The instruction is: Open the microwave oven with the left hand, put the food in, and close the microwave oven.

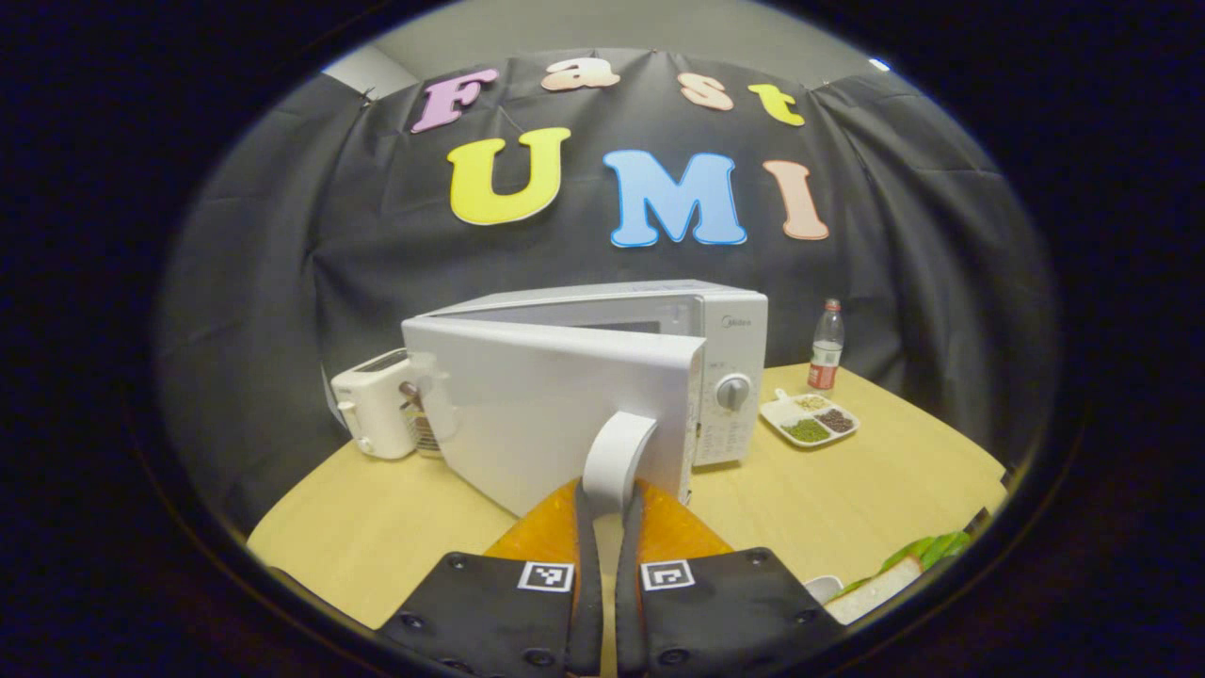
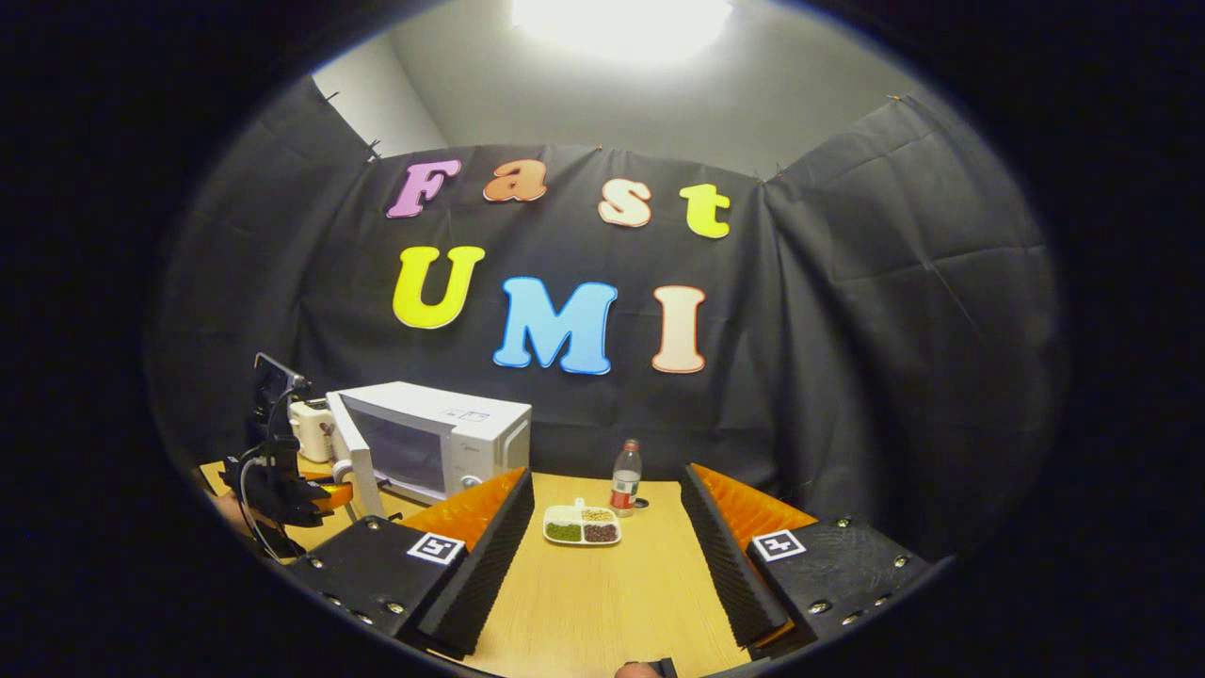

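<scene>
1. Left gripper (image 1: 607, 508): at the bottom centre of the left gripper view, both fingers are clamped on the white door handle (image 1: 617, 452), with one pad pressing each side of it.
2. Microwave door (image 1: 555, 414): a white panel, swung partly open toward the camera, occupying the centre of the left gripper view. The handle is a curved white strap near the door's free edge.
3. Microwave oven (image 1: 725, 367): a white box standing on the wooden table (image 1: 847, 490), centre frame. A round dial sits on its control panel at the right.
4. Right gripper (image 2: 607, 556): at the bottom of the right gripper view, its fingers stand wide apart with nothing between them but the table surface.
5. Divided food plate (image 2: 582, 525): a white tray with green, dark and pale portions, lying on the table at the centre of the right gripper view, right of the oven.
6. Bottle (image 2: 624, 478): upright just behind the plate.
7. Toaster (image 1: 377, 414): white, at centre left, beside the oven.
</scene>
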A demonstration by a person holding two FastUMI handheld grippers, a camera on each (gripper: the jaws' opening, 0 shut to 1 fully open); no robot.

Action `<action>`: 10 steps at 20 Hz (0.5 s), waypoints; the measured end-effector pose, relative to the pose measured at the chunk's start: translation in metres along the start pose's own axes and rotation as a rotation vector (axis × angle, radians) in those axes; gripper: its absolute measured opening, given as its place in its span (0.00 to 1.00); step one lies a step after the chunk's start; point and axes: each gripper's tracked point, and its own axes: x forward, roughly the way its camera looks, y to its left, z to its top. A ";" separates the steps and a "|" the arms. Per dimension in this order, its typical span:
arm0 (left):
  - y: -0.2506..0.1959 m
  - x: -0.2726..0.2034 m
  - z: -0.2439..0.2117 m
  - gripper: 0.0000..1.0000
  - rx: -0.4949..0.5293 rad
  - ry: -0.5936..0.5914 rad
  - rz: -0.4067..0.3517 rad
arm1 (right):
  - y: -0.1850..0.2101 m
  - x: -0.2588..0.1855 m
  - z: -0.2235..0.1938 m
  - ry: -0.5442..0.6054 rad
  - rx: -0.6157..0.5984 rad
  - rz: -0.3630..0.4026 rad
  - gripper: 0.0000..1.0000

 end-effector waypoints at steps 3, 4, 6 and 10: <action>0.031 -0.023 -0.009 0.12 -0.019 0.015 0.023 | 0.029 -0.006 0.013 -0.027 0.031 0.058 0.95; 0.043 -0.031 -0.013 0.12 -0.029 0.018 0.026 | 0.040 -0.005 0.009 -0.021 0.027 0.074 0.95; 0.063 -0.044 -0.019 0.12 -0.025 0.020 0.023 | 0.059 -0.003 0.009 -0.011 0.025 0.090 0.95; 0.110 -0.065 -0.030 0.12 -0.019 0.030 0.004 | 0.106 -0.001 0.018 -0.011 0.068 0.100 0.95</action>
